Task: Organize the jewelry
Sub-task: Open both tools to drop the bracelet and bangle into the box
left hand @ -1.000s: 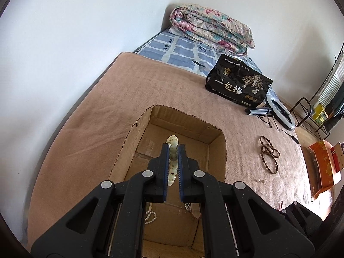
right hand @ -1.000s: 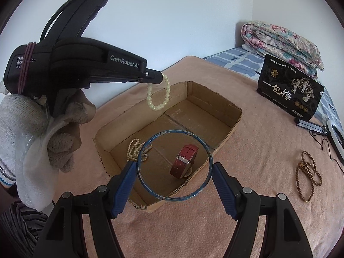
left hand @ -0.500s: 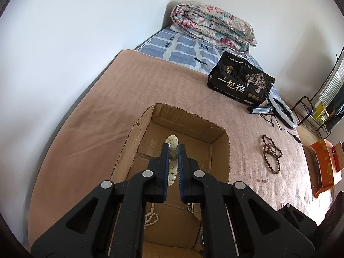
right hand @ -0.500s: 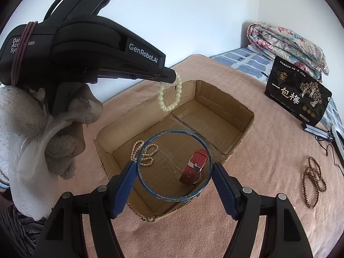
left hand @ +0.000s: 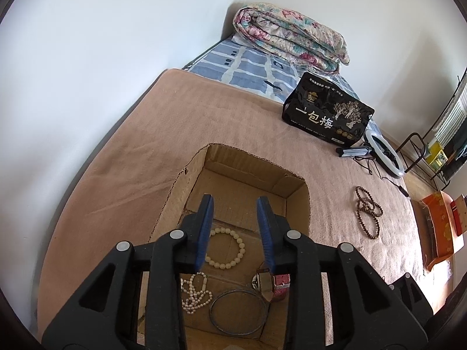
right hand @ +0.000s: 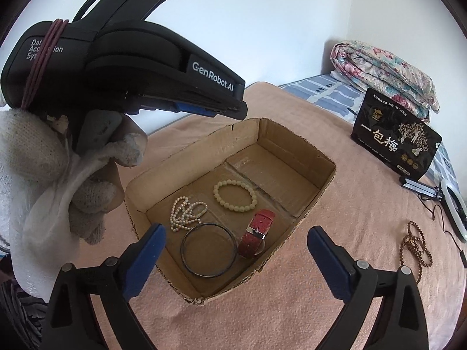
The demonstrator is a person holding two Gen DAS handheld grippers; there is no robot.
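An open cardboard box [right hand: 294,143] [left hand: 175,192] sits on the pink blanket. On its floor lie a pale bead bracelet [right hand: 235,195] [left hand: 224,249], a pearl strand [right hand: 185,214] [left hand: 195,293], a dark bangle [right hand: 208,250] [left hand: 238,312] and a red-strap watch [right hand: 256,233] [left hand: 273,283]. My left gripper [left hand: 235,221] is open and empty above the box. My right gripper [right hand: 236,248] is open and empty at the box's near edge. A brown bead string [right hand: 416,246] [left hand: 368,216] lies on the blanket right of the box.
A black printed package [right hand: 397,143] [left hand: 327,113] stands behind the box. A folded floral quilt [right hand: 385,73] [left hand: 292,40] lies at the bed's far end. A white ring light [right hand: 454,207] [left hand: 385,151] with cables lies far right. A wall runs along the left.
My left gripper opened and the pale bead bracelet dropped into the box. My right gripper opened and the dark bangle now lies in the box beside the watch.
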